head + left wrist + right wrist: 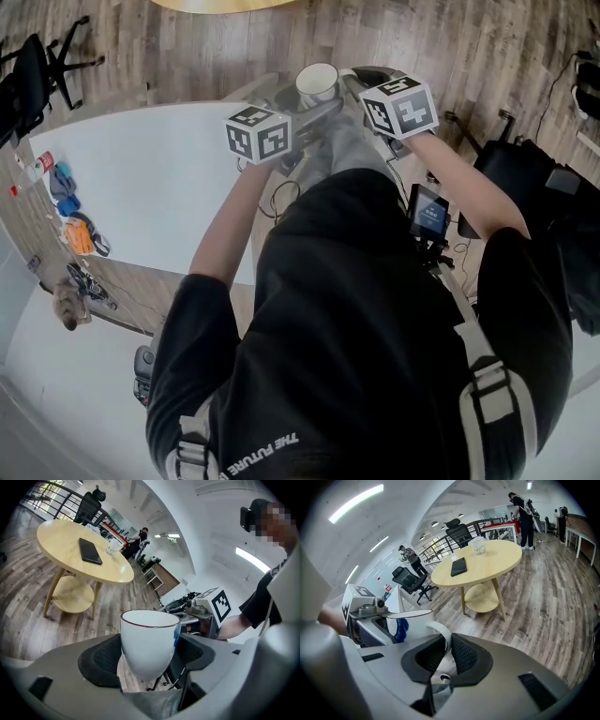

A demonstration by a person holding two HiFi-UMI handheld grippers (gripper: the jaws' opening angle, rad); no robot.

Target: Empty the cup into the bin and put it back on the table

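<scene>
Here we hold both arms stretched forward, side by side. Our left gripper (148,657) clamps the cup (149,637) by its body; our right gripper (446,654) pinches the handle (441,631). The cup is white, dark-rimmed and upright, in the air over the floor (487,47), past the table (159,178).

The cup (149,641) is plain white, with a thin dark line round its rim and a blue mark on one side. The left gripper (147,658) and the right gripper (447,652) have light grey bodies and black pads (101,660) with a fine dotted grain. Each marker cube (258,133) is white with black square patterns. The round table (56,545) is pale yellow wood, and the phone (90,551) on it is black. The floor (553,597) is grey-brown planking. The person's shirt (356,328) is black with white lettering.
</scene>
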